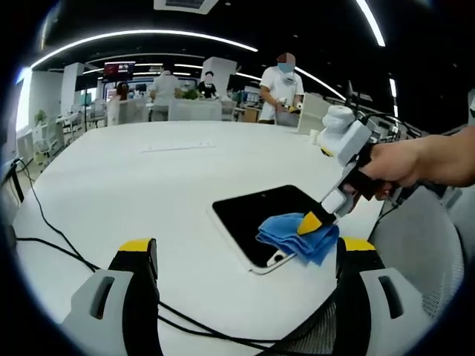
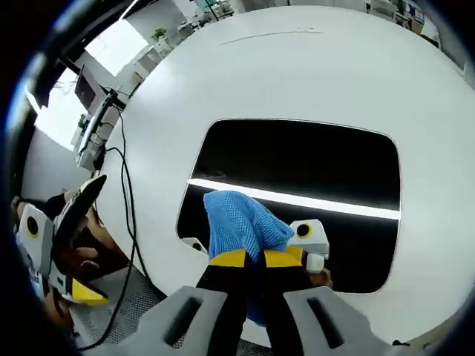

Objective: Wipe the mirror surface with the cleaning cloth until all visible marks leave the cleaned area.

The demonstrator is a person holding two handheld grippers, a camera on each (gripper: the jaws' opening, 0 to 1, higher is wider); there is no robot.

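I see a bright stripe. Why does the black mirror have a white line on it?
In the right gripper view, the rectangular black mirror reflects a ceiling light strip as glare; in the left gripper view, such strips glow overhead, and the fisheye bends the round white table.

Both grippers share a build: grey moulded bodies, black jaws, yellow tips. The left gripper (image 1: 249, 256) has wide grey shoulders behind its jaws; the right gripper (image 2: 255, 258) has yellow bands across its tips.
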